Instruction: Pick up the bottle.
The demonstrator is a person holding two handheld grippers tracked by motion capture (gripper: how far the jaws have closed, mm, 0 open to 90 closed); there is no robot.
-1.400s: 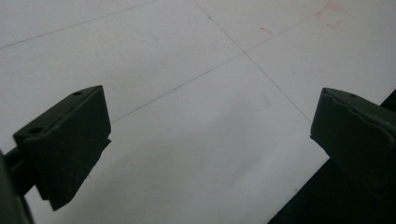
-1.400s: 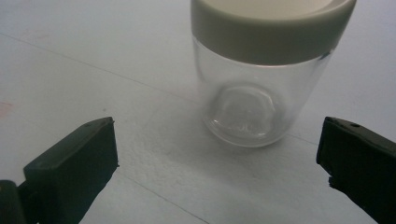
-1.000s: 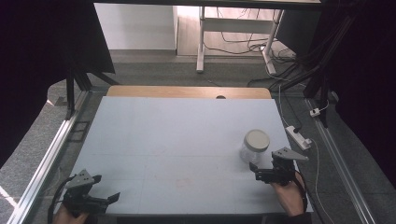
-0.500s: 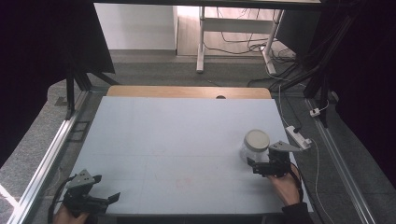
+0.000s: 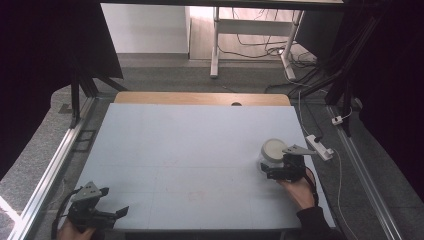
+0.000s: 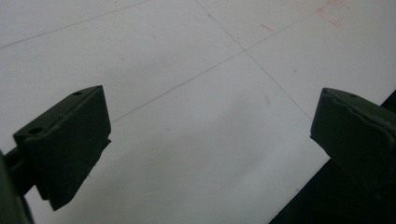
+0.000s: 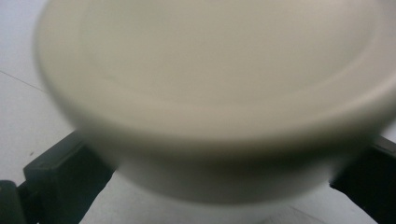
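Observation:
A white jar with a cream lid [image 5: 274, 149] stands near the right side of the white table [image 5: 200, 150]. My right gripper [image 5: 271, 168] reaches it from the near side, open, with one jaw on either side of the jar's body under the lid. In the right gripper view the blurred lid [image 7: 210, 70] looms close and the gripper [image 7: 219, 186] straddles the jar; I cannot tell whether the jaws touch it. My left gripper [image 5: 114, 213] hovers at the table's near left corner, open and holding nothing [image 6: 210, 140].
A white power strip [image 5: 320, 146] lies just off the table's right edge, close to the jar. A wooden strip [image 5: 200, 98] borders the far edge. Metal rails run along both sides, and cables lie on the floor beyond.
My right gripper has moved forward to the jar, so its jaws now stand around the jar's body. The left gripper has stayed where it was.

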